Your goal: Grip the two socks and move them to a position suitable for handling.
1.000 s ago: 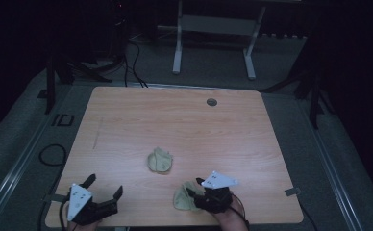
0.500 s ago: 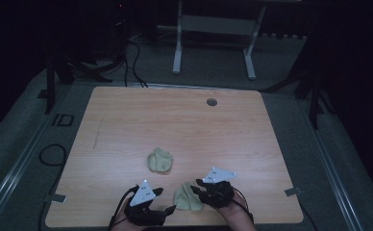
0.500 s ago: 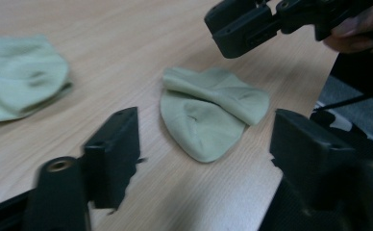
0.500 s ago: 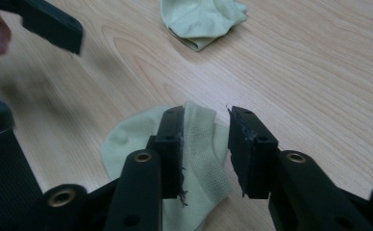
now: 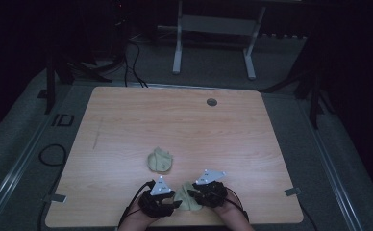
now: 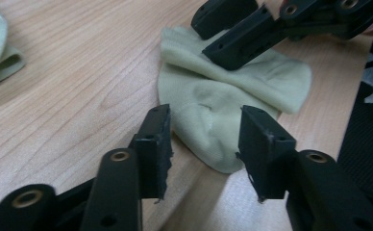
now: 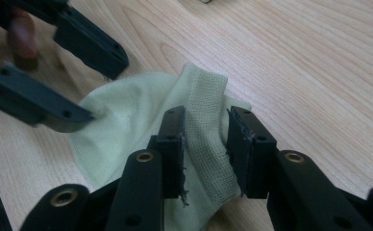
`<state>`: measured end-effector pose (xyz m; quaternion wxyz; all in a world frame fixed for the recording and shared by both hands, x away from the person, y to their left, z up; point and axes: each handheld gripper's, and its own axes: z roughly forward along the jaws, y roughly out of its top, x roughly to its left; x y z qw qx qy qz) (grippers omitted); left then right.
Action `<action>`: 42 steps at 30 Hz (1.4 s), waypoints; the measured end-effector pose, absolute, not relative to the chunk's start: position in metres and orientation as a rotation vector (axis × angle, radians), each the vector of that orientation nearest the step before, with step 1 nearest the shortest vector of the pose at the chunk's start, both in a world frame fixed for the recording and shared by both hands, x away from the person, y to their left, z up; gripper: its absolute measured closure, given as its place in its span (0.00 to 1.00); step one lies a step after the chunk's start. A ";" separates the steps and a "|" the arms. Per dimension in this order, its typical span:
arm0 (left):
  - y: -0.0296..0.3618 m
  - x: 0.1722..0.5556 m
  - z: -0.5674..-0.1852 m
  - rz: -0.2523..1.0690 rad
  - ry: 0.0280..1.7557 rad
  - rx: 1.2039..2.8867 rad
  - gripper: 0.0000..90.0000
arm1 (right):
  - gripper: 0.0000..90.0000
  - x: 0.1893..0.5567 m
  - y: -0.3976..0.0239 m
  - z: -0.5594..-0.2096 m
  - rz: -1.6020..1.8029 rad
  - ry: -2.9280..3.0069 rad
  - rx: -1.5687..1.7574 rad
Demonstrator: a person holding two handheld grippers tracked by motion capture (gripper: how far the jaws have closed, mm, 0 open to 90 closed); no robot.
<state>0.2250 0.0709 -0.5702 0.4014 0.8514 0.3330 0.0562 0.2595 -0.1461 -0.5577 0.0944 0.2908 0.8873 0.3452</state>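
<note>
Socks: two (image 5: 160,160) (image 5: 188,196) | left gripper (image 6: 205,144) closing, apart | right gripper (image 7: 205,144) clamps cuff

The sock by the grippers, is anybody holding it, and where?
The right gripper has its fingers around the sock's ribbed cuff. The left gripper straddles the toe end, apparently not pinching yet.
</note>
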 end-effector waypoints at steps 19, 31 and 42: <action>0.061 0.227 -0.563 0.160 0.798 2.204 0.97 | 0.94 0.248 -0.150 -0.540 1.066 2.605 0.880; 0.076 0.221 -0.528 0.196 0.764 2.211 0.97 | 0.94 0.231 -0.206 -0.499 1.188 2.448 1.005; 0.064 0.234 -0.547 0.119 0.740 2.301 0.97 | 0.93 0.228 -0.238 -0.543 1.016 2.502 1.145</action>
